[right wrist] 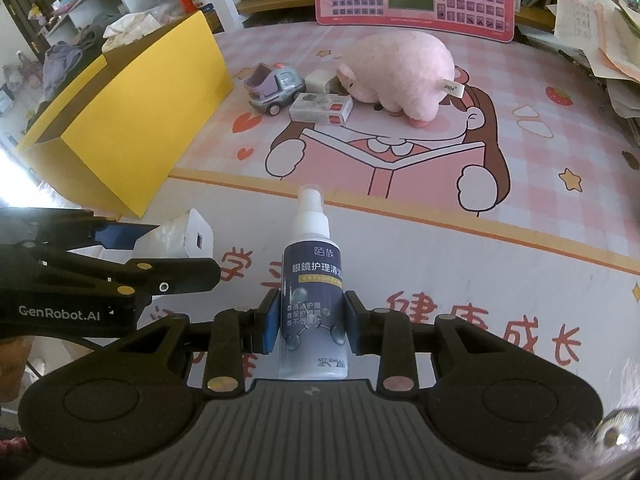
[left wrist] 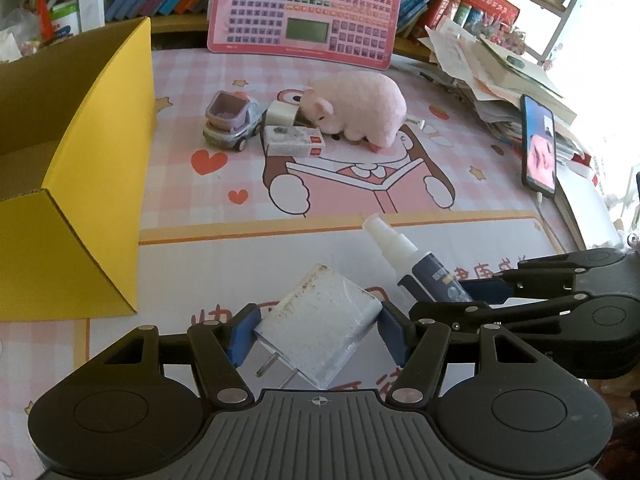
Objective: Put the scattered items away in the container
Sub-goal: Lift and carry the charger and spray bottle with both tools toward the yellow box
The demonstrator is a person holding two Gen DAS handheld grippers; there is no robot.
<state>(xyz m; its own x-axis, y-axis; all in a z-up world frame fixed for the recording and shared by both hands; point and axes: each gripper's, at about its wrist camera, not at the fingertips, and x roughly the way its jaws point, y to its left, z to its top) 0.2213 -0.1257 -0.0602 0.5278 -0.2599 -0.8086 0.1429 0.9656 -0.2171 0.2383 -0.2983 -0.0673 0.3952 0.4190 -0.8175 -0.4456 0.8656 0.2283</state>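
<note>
My left gripper [left wrist: 316, 332] is shut on a white wall charger [left wrist: 320, 320] with its prongs pointing back at the camera. The charger also shows in the right wrist view [right wrist: 180, 240]. My right gripper [right wrist: 312, 324] is shut on a small spray bottle [right wrist: 314, 300] with a dark blue label and white nozzle; the bottle also shows in the left wrist view [left wrist: 416, 264]. The open yellow cardboard box [left wrist: 96, 184] stands to the left, also in the right wrist view [right wrist: 132, 120]. A pink plush pig [left wrist: 356, 106], a toy truck [left wrist: 230, 120] and a small flat box [left wrist: 294, 140] lie farther back on the mat.
A pink toy keyboard board [left wrist: 308, 8] leans at the back against shelves of books. A phone [left wrist: 538, 144] stands at the right beside a heap of papers [left wrist: 488, 68]. A small white block [left wrist: 280, 114] lies by the pig's snout.
</note>
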